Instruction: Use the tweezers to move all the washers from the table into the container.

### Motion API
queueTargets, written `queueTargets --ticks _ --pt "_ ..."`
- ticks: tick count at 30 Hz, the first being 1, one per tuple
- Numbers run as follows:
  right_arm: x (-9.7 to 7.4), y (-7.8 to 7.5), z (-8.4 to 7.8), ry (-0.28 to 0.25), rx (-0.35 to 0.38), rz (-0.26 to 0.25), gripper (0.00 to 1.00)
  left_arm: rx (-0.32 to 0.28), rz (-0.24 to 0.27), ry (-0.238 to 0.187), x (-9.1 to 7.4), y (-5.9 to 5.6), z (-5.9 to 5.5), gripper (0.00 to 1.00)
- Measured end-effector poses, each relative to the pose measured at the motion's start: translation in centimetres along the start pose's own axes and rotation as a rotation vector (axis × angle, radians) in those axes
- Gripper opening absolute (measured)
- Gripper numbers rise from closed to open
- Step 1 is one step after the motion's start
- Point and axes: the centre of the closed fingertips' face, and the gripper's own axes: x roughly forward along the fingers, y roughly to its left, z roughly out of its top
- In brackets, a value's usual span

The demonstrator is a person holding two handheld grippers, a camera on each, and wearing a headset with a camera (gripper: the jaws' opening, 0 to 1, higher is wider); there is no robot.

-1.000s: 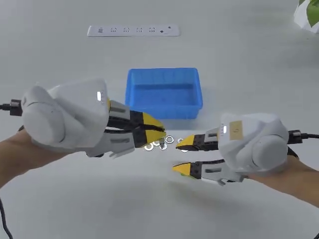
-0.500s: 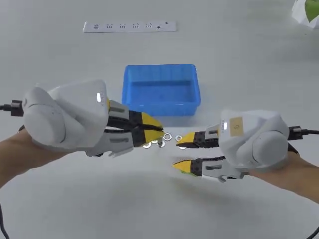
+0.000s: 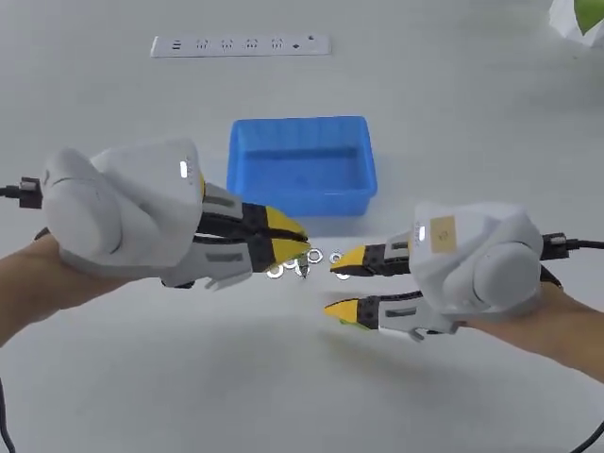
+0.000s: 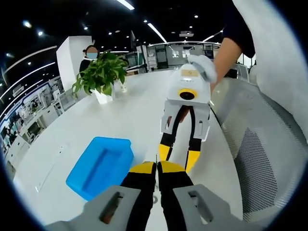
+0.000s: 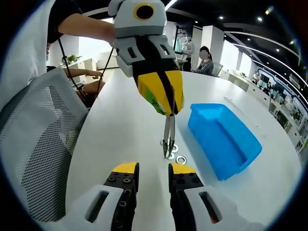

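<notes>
Several small metal washers point(image 3: 312, 257) lie on the white table just in front of the blue container point(image 3: 302, 165). My left gripper point(image 3: 294, 241) is shut on thin tweezers point(image 3: 302, 268), whose tips point down among the washers. In the right gripper view the tweezers point(image 5: 168, 134) hang from the left gripper point(image 5: 161, 91) and their points sit at the washers point(image 5: 181, 160). My right gripper point(image 3: 337, 283) is open and holds nothing, just right of the washers. In the left gripper view the shut left gripper point(image 4: 157, 167) faces the open right gripper point(image 4: 178, 156).
A white power strip point(image 3: 241, 44) lies behind the container. A potted plant point(image 3: 580, 14) stands at the far right corner. A mesh chair point(image 5: 43, 144) stands beside the table. The blue container point(image 4: 101, 166) has bare table around it.
The head view has shifted slightly, so the container sits a little higher in the picture. Both grippers stay nearly in place, with the tweezers' tips at the washers.
</notes>
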Motion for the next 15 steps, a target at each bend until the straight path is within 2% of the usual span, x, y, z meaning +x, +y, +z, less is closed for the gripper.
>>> queueTargets --ticks 2,5,10,15 --pt "0.1 0.0 0.2 -0.004 0.000 0.002 0.25 -0.039 -0.010 0.007 -0.1 0.2 -0.2 0.05" --pt "0.4 -0.2 0.4 -0.004 -0.008 0.007 0.26 -0.063 -0.022 0.016 -0.3 0.5 -0.4 0.05" --pt "1.3 -1.0 1.0 -0.004 -0.016 0.011 0.26 -0.057 -0.034 0.054 -0.5 0.7 -0.8 0.05" --pt "2.0 -1.7 1.6 -0.010 -0.029 0.010 0.26 -0.058 -0.051 0.057 -0.2 0.4 -0.7 0.05"
